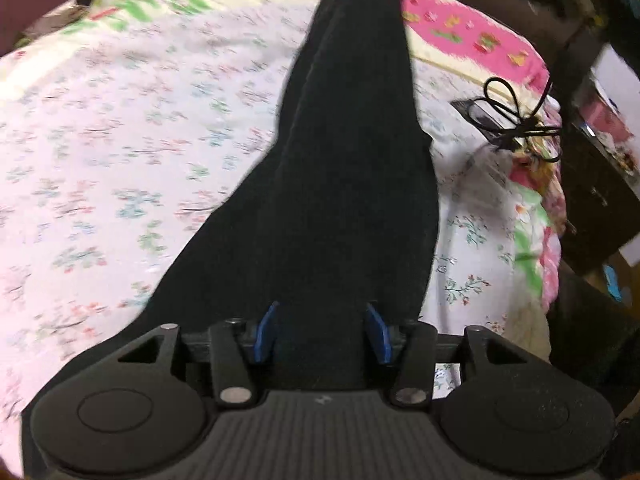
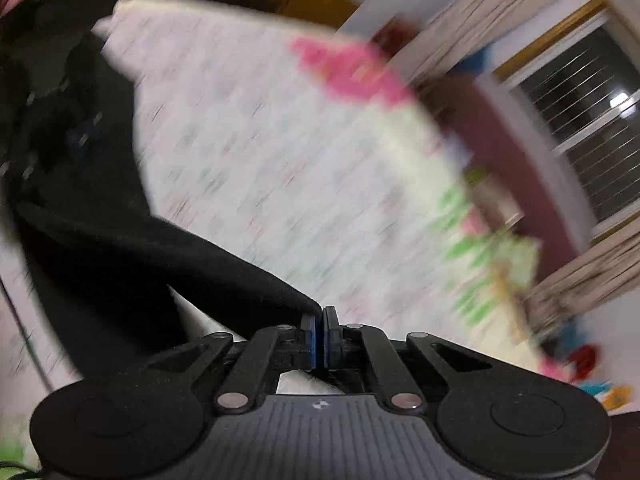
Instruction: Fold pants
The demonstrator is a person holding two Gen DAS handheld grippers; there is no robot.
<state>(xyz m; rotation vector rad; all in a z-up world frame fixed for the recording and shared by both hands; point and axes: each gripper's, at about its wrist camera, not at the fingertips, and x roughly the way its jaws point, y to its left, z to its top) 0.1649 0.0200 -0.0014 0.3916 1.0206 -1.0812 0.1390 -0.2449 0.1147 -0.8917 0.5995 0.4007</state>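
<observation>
Nearest the left wrist camera, the left gripper (image 1: 326,330) has its two blue fingers (image 1: 265,334) spread wide apart, with black cloth filling the gap between them; whether the pads touch the cloth cannot be told. That cloth is the pants (image 1: 340,184), which start broad at the fingers and run away up the middle of the view, narrowing to a long leg that reaches the far edge of the bed. They lie on a white bedsheet (image 1: 132,152) printed with small flowers. To the right of the pants, near the bed's edge, a looped black cable (image 1: 516,116) rests on the sheet beside a dark flat object too blurred to name. Beyond the sheet a pink blanket (image 1: 472,28) with coloured shapes covers the far end.

Seen from the right wrist, the right gripper (image 2: 319,330) has its blue pads pressed together on a corner of the pants (image 2: 168,256), pinching the fabric. From that pinch the black cloth stretches off to the left, lifted above the bedsheet (image 2: 280,152), which is heavily blurred. Farther right stands a window (image 2: 592,120) flanked by curtains.
</observation>
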